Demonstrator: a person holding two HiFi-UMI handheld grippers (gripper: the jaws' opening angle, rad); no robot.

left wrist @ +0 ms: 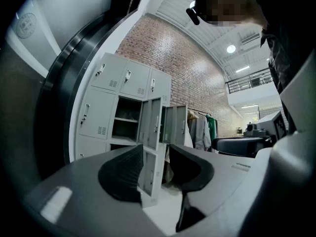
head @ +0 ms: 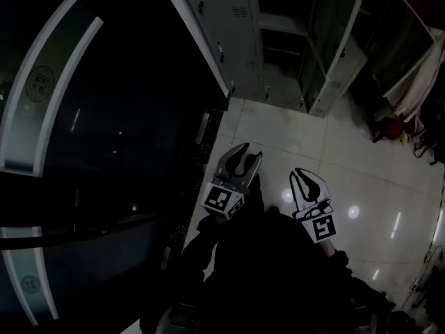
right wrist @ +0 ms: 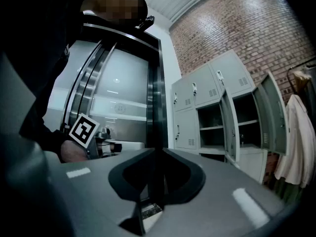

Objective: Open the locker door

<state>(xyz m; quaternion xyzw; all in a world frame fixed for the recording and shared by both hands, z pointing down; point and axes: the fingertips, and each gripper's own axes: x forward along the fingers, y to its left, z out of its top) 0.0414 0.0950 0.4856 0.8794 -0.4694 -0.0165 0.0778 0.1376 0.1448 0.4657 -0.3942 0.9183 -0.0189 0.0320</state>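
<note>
left gripper view: your left gripper (left wrist: pixel 155 150) has its jaws standing well apart, with only air between the pads. it grips nothing.
locker door, from the left jaws: the open locker door (left wrist: pixel 151 125) shows straight ahead through the gap, well apart from the tips. it hangs swung out from the grey locker bank (left wrist: pixel 96 117), which lies ahead and to the left of the jaws.
right gripper view: your right gripper (right wrist: pixel 157 151) has its jaws brought together tip to tip. nothing is caught between them.
locker door, from the right jaws: it is ahead and off to the right of the closed tips, well apart, standing ajar in front of dark shelved compartments.
dead ahead of the right jaws: a dark metal post (right wrist: pixel 154 83) runs up the middle, with pale glass panels to its left.
far right of the right jaws: a white coat (right wrist: pixel 294 142) hangs just beyond the lockers.
head view: you hold both grippers side by side over the tiled floor (head: pixel 334 152), tips aimed toward the locker bank. the swung-out door lies ahead and to the right of both pairs of jaws, touching neither.
upper row: the doors there are closed.
</note>
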